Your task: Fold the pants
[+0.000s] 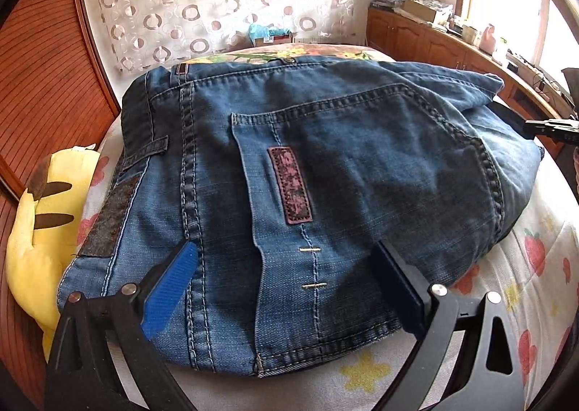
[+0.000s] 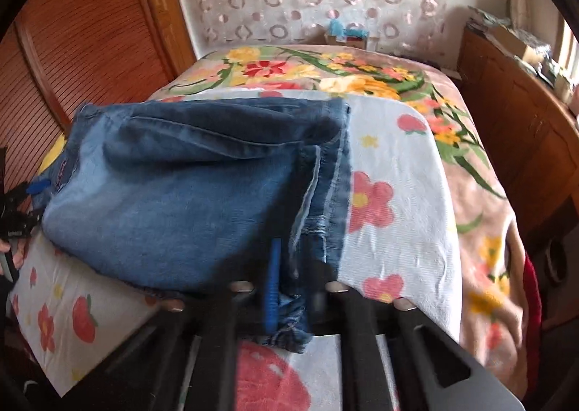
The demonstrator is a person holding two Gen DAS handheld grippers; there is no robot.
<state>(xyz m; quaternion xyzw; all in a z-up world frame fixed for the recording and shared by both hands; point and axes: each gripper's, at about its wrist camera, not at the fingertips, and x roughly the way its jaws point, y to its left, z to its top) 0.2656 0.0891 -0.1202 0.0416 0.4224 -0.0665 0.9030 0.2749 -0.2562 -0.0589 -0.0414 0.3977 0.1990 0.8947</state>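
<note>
Blue denim pants (image 1: 325, 164) lie folded in a thick bundle on a bed, back pocket with a dark red patch facing up. My left gripper (image 1: 289, 266) is open, its blue-padded fingers (image 1: 173, 284) resting either side of the waistband end, holding nothing. In the right wrist view the pants (image 2: 188, 193) lie across the white flowered sheet (image 2: 398, 212). My right gripper (image 2: 293, 288) is shut on the pants' leg hems, which bunch between its blue pad (image 2: 273, 288) and the other finger. The right gripper also shows in the left wrist view (image 1: 550, 126) at the far right.
A yellow plush toy (image 1: 39, 230) lies left of the pants by a wooden slatted wall (image 1: 43, 67). A floral blanket (image 2: 362, 74) covers the far bed. A wooden cabinet (image 1: 434, 38) with clutter runs along the right under a window.
</note>
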